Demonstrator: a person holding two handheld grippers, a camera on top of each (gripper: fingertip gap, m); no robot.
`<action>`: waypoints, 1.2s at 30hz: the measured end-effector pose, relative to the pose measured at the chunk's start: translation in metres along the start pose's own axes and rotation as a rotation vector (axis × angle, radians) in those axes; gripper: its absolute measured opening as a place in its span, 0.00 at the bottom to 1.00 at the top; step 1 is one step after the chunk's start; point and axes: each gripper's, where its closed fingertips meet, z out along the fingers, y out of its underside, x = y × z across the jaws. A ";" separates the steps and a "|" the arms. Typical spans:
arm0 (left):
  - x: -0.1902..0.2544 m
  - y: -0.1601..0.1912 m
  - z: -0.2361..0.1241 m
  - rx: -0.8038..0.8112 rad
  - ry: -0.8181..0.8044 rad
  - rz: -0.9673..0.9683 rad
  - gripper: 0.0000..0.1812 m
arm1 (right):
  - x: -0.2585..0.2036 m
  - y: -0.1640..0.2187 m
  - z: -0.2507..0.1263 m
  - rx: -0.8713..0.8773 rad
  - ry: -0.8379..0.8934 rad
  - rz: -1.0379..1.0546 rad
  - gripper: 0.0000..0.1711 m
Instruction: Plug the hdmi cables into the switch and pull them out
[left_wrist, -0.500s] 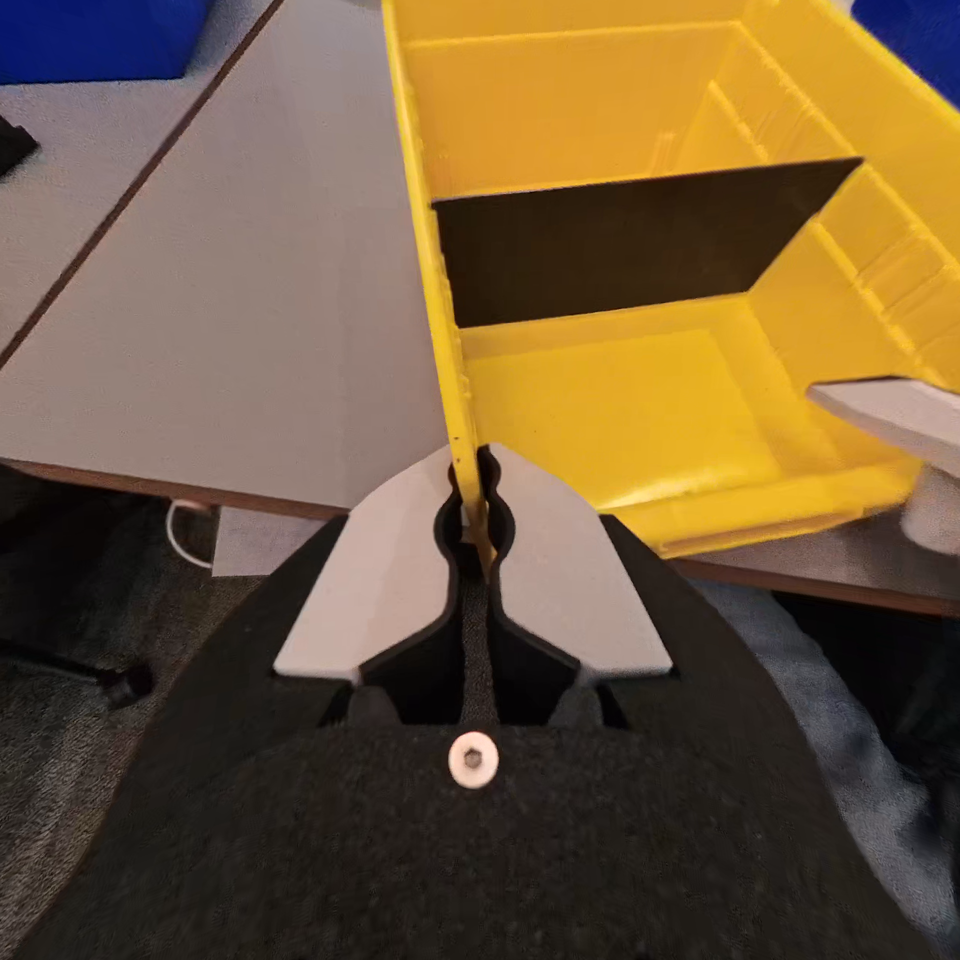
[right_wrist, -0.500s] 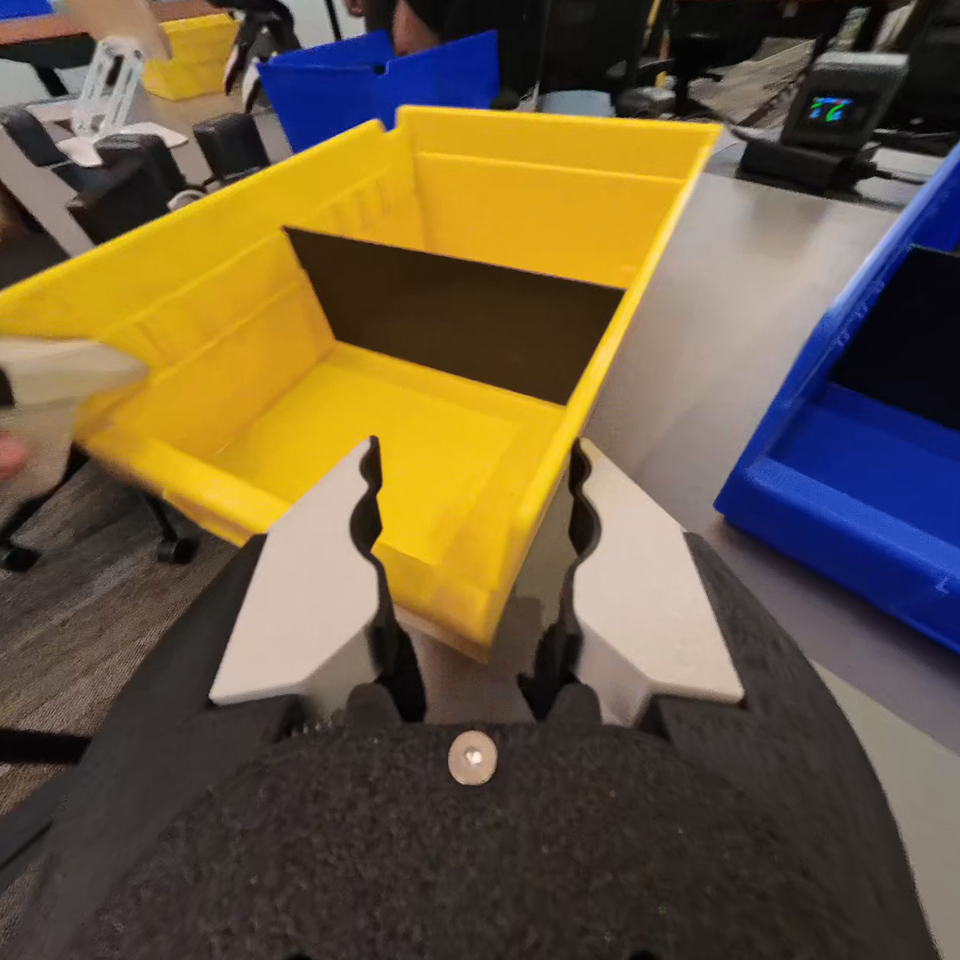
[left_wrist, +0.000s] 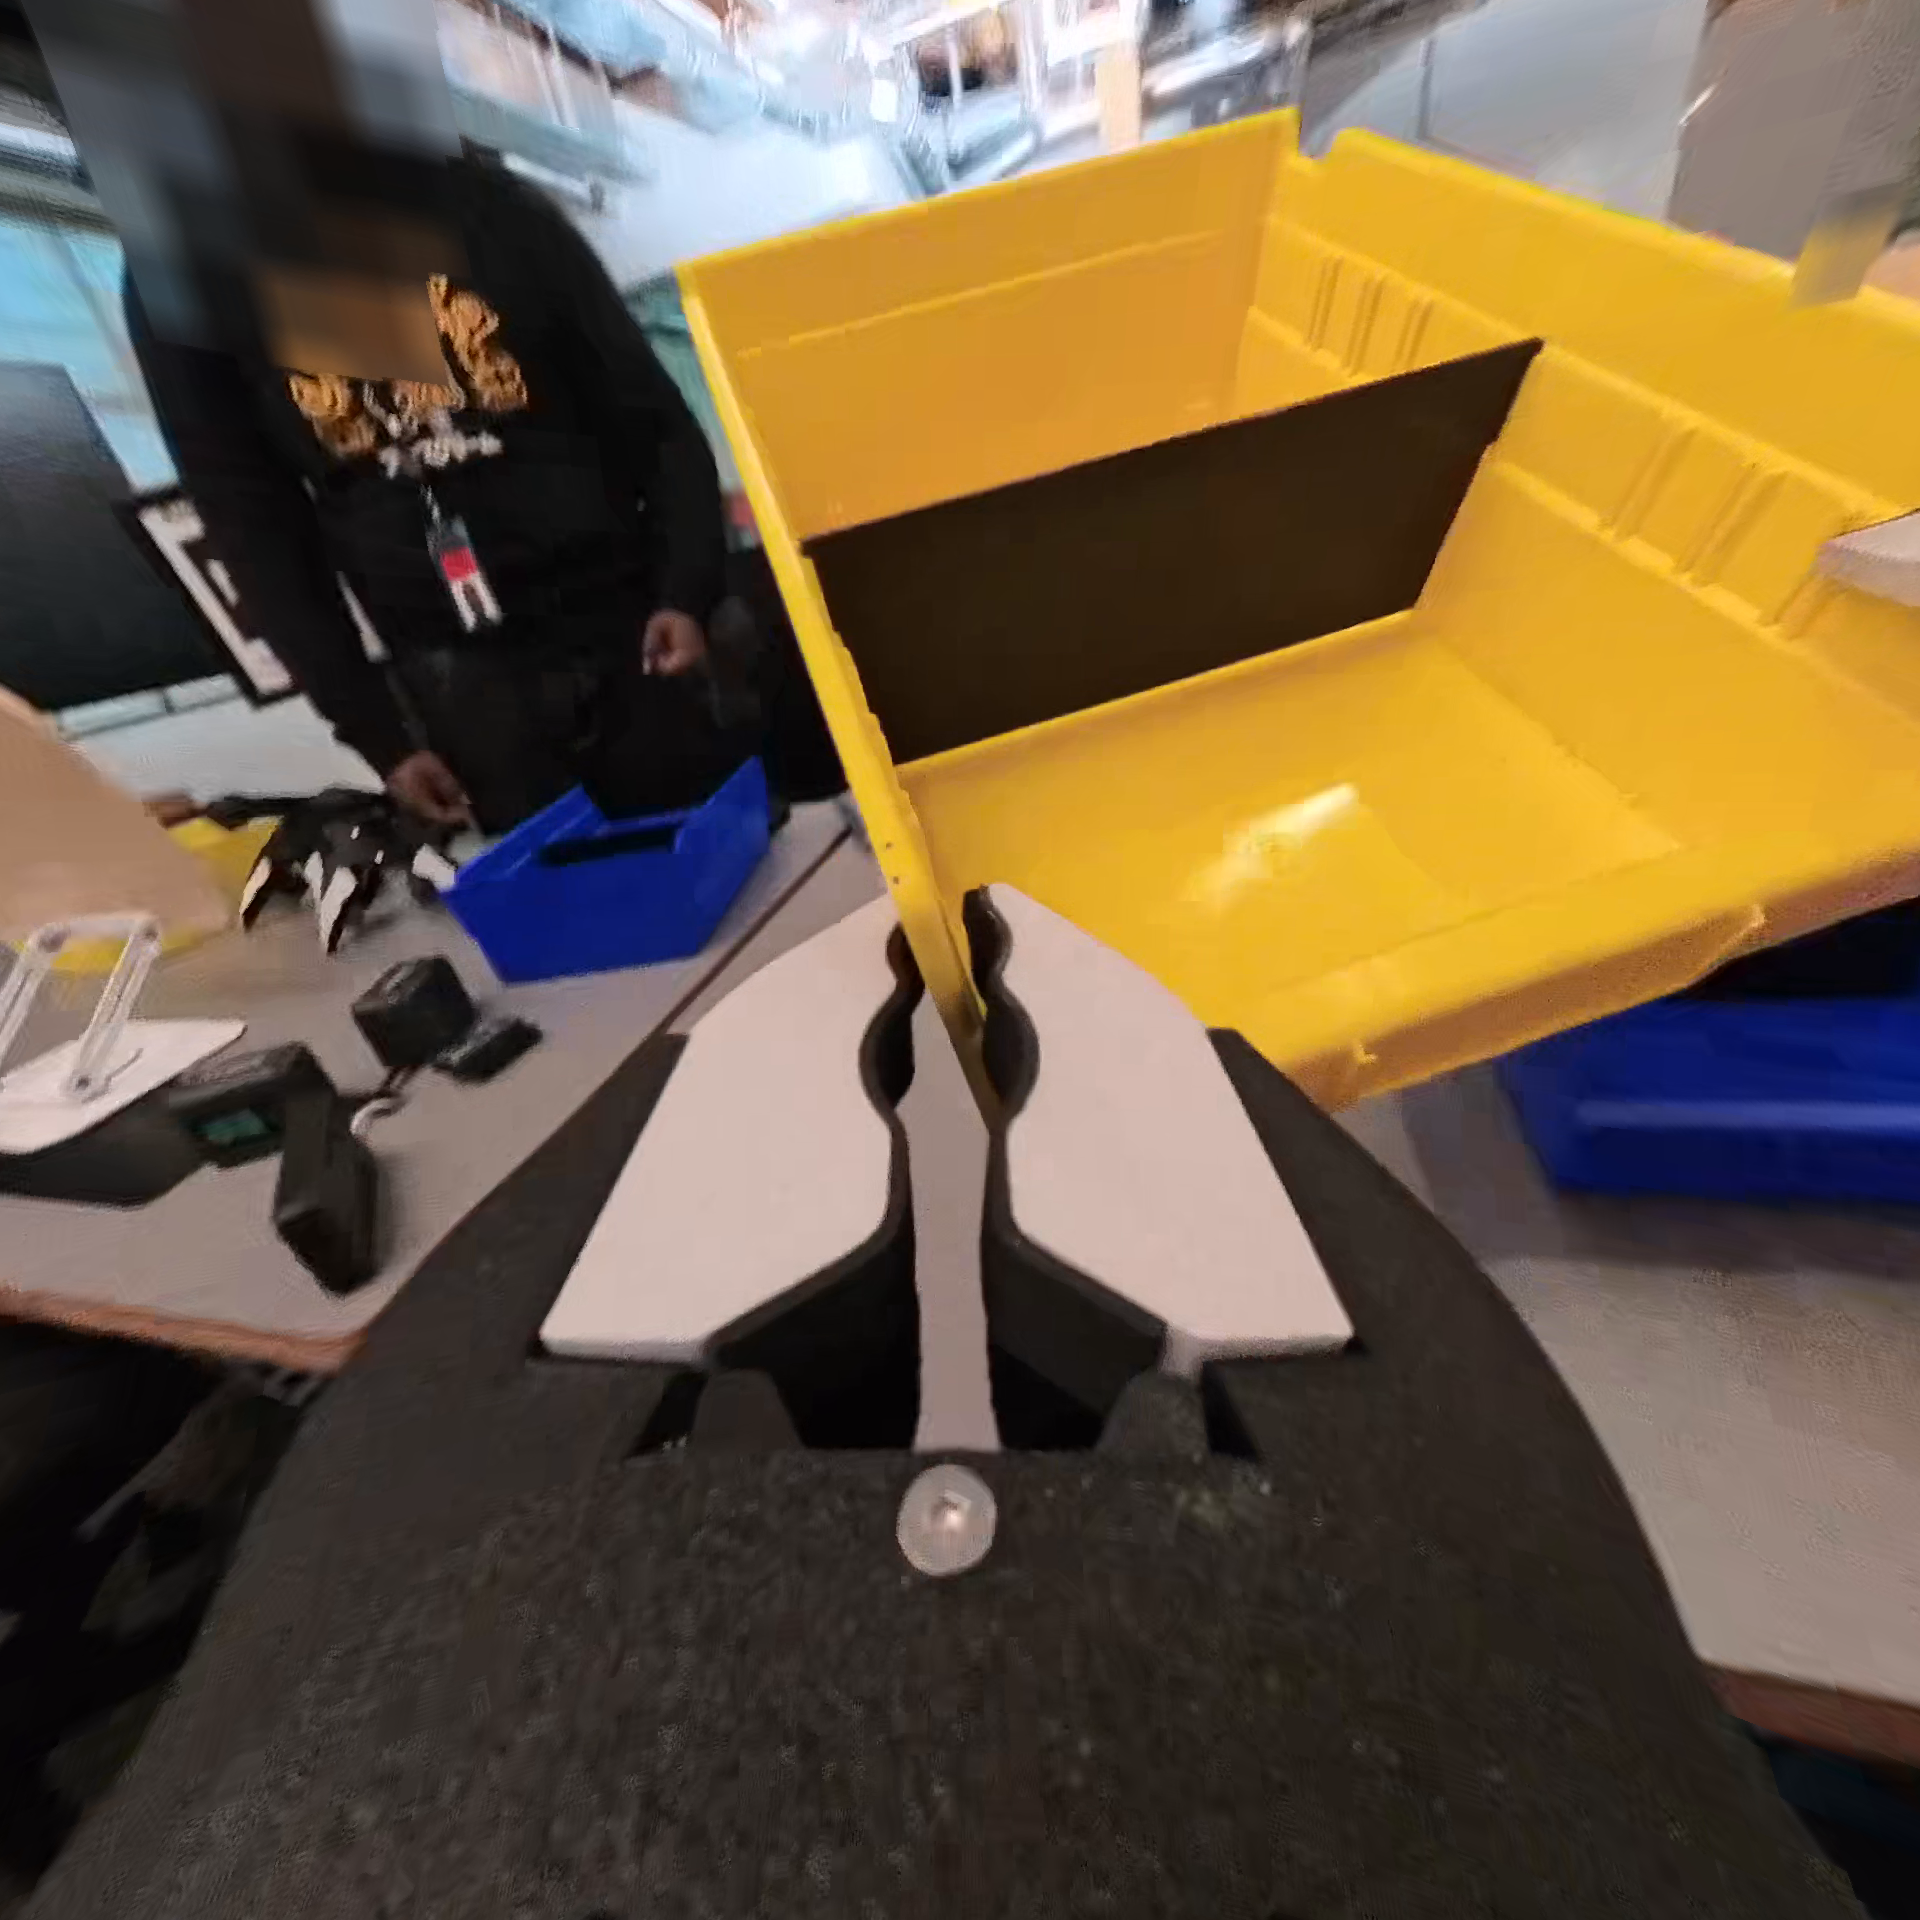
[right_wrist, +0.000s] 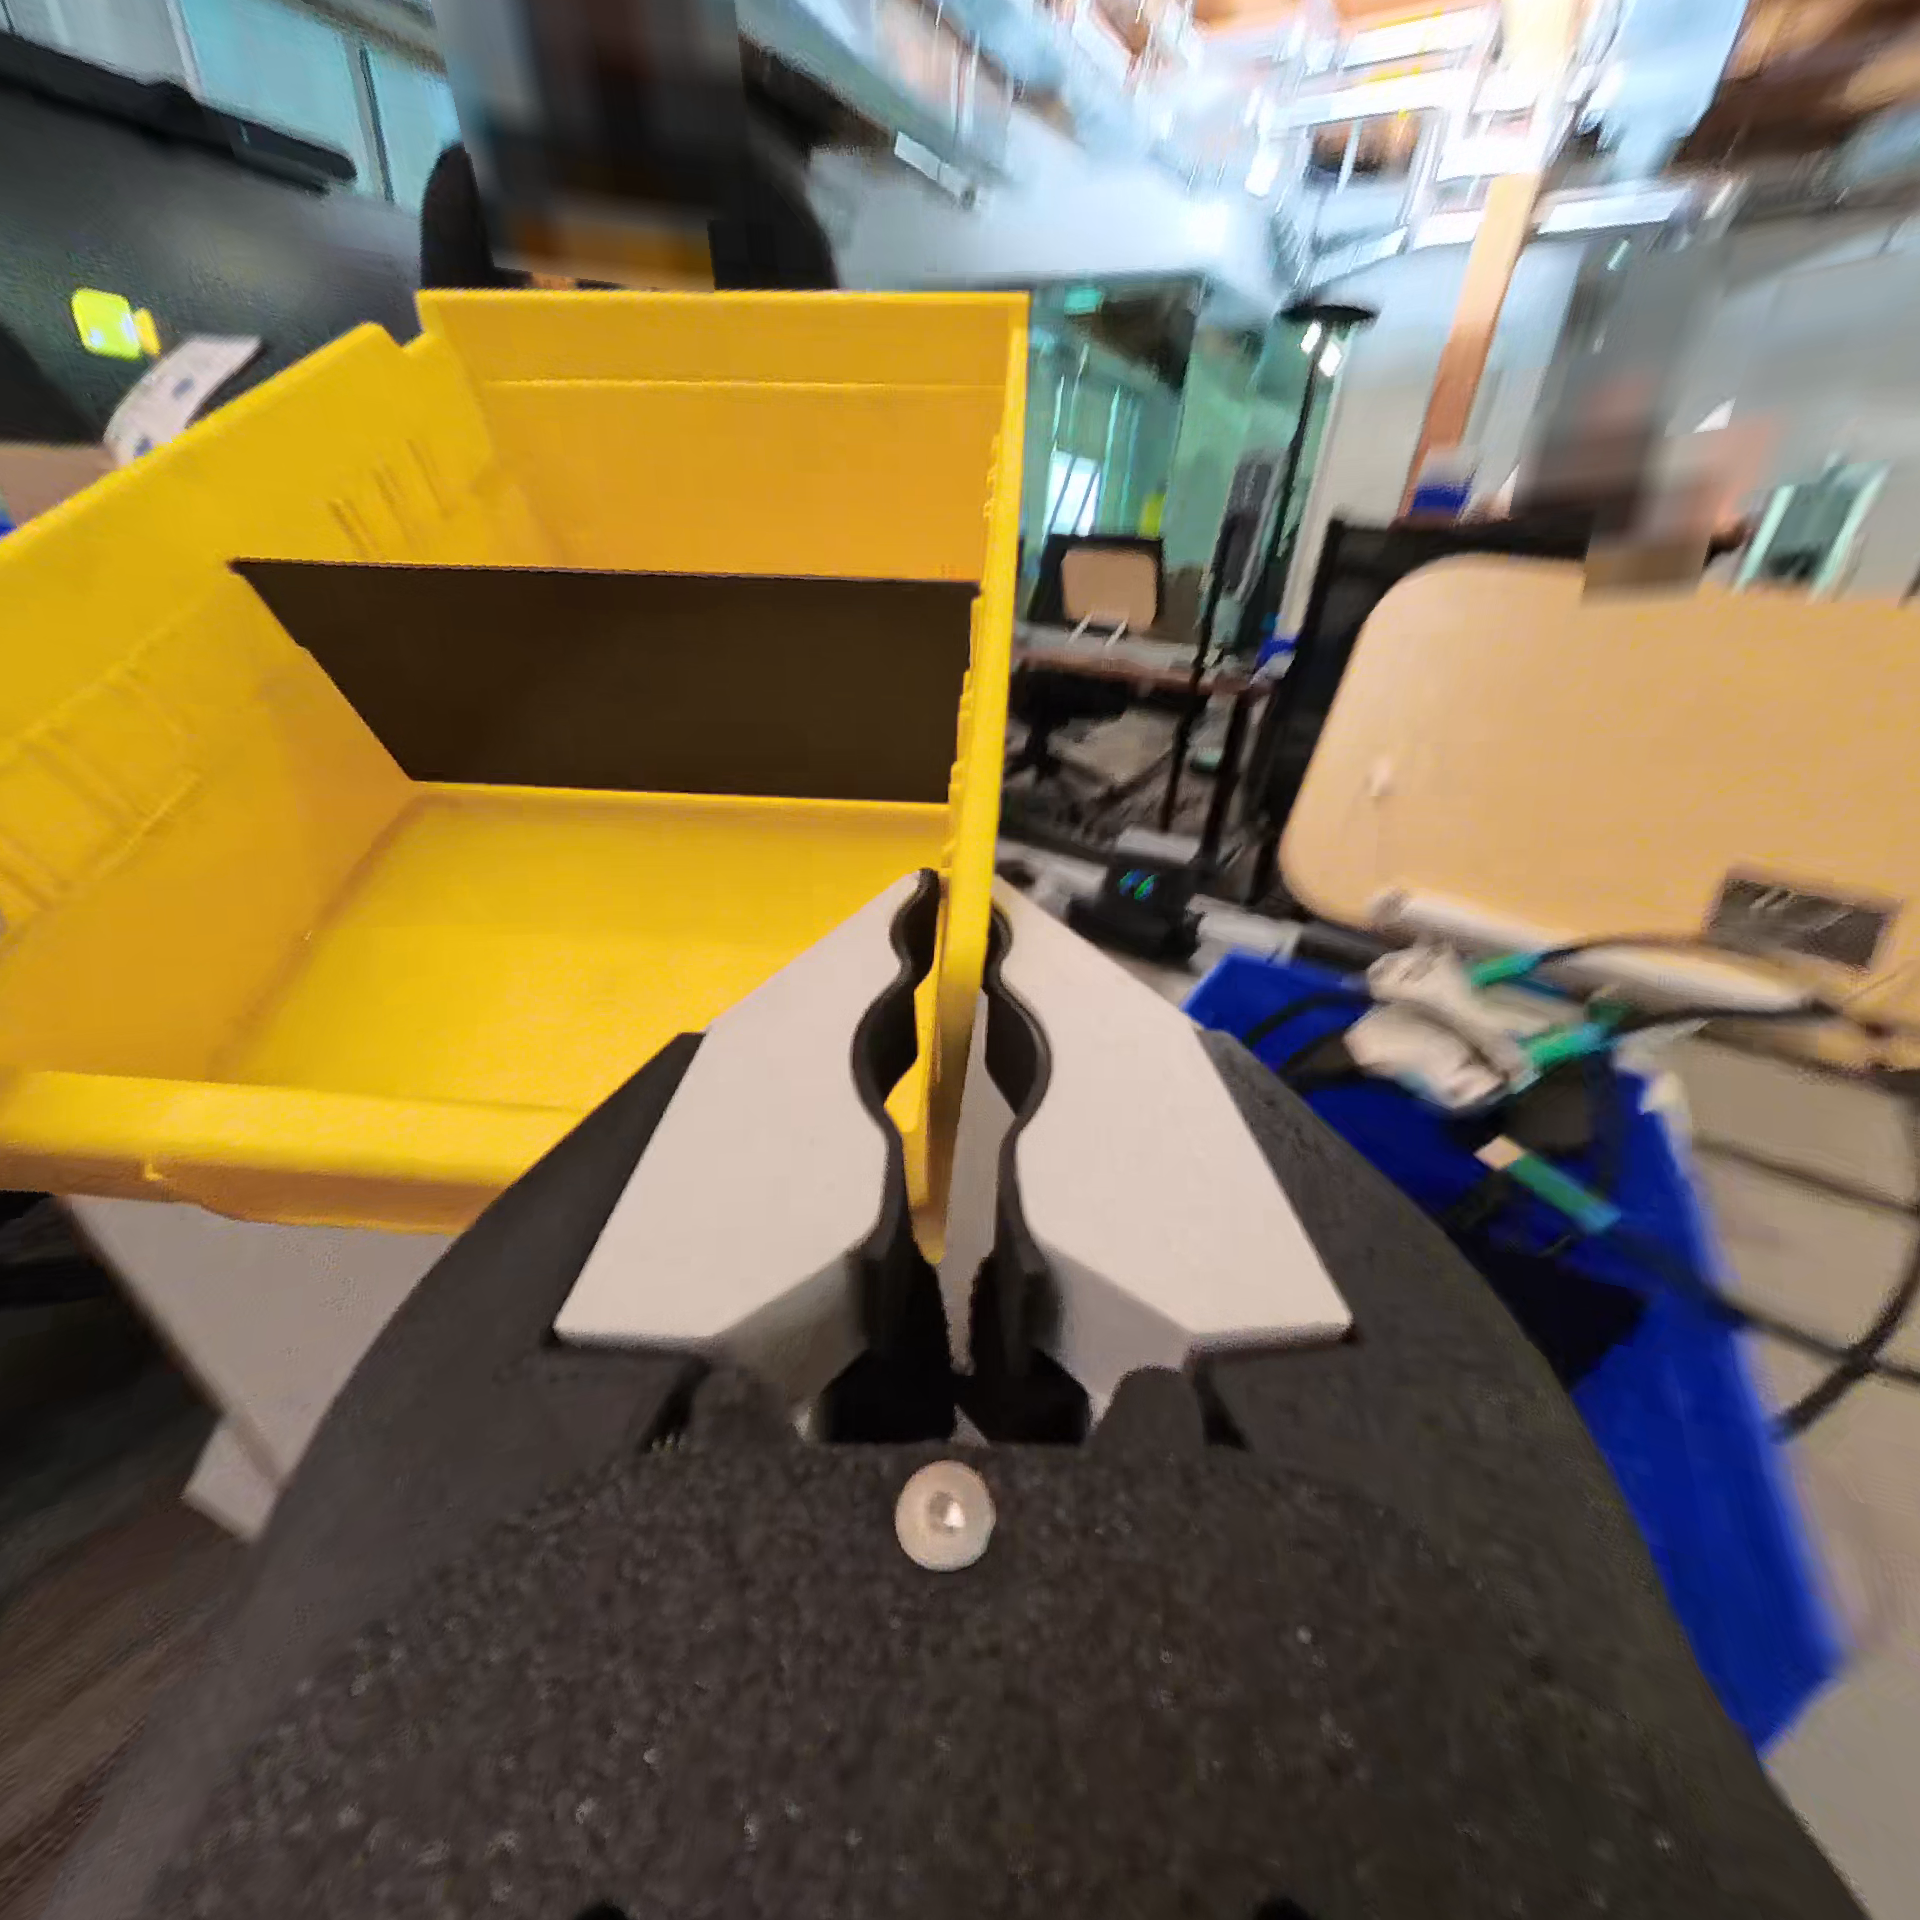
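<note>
Bin (left_wrist: 1299, 852) right side cut by frame edge in left view; left side cut in right view. Bin wall hidden where fingers (left_wrist: 790, 1132) overlap it. Blue bin (left_wrist: 1714, 1101) mostly hidden under yellow bin. Contents of second blue bin (right_wrist: 1538, 1143): cables, motion-blurred, type unreadable. Background blurred in both views. Small dark items on table (left_wrist: 208, 1247) indistinct.

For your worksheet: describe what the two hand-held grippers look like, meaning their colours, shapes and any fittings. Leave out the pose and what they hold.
The left gripper and right gripper look alike: a rough black body, two light grey wedge-shaped fingers with wavy black inner edges, and a pale hex screw at the centre. No cables or markings show.
</note>
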 end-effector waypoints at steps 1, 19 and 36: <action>0.014 -0.022 0.005 0.061 0.023 0.000 0.04 | 0.018 -0.021 -0.005 0.042 0.020 -0.015 0.02; 0.552 -0.048 0.049 -0.068 0.711 0.061 0.04 | 0.496 0.067 -0.247 -0.241 0.684 0.099 0.02; 0.568 0.057 0.017 -0.500 1.015 -0.059 0.13 | 0.513 0.202 -0.233 -0.561 0.634 0.134 0.06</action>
